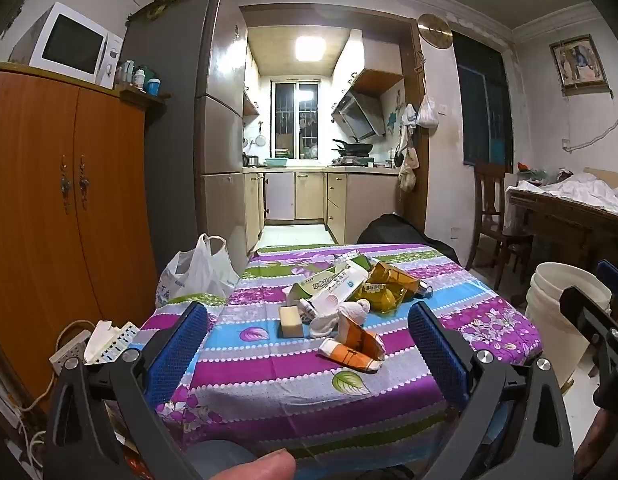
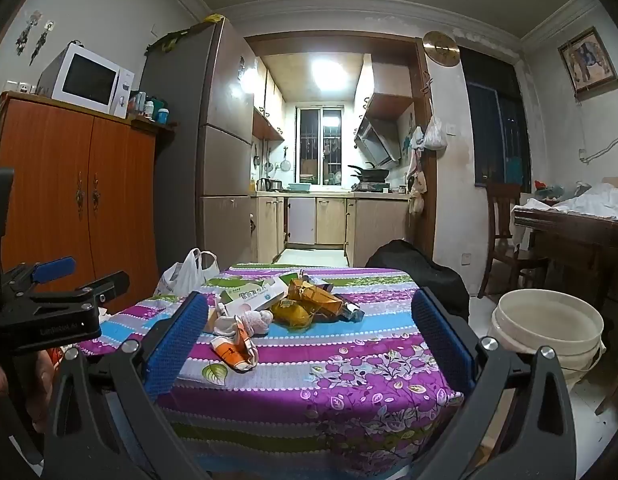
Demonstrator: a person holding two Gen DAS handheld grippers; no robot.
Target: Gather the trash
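A: Trash, one heap, mid-table: orange carton [image 1: 355, 346] nearest me, crumpled; white wad [image 1: 341, 316] just behind it; pale block [image 1: 289, 321] to its left; green-and-white box [image 1: 333, 284] behind; yellow wrappers [image 1: 383, 290] to the right of the box. All lie on the striped cloth [image 1: 269, 376]. None collected yet.

B: Claws?

A: Left claw [image 1: 307, 350], wide, nothing between the pads, held short of the heap. Right claw [image 2: 305, 340], wide, likewise empty, at the table's near edge.

B: Receptacles?

A: White bucket [image 2: 549, 328] on the floor, off the table's right side, open-topped. White plastic bag [image 1: 199, 270] at the far left corner. Which one is meant, I cannot tell; I judge the bucket likelier.

B: Step in hand?

A: First one, I judge: approach, before any pick.

B: Next move?

A: Likely a reach forward and down to the carton, pads either side of it, then a squeeze. It is soft and flattened, so the grip must come low, near the cloth, without snagging the fabric.
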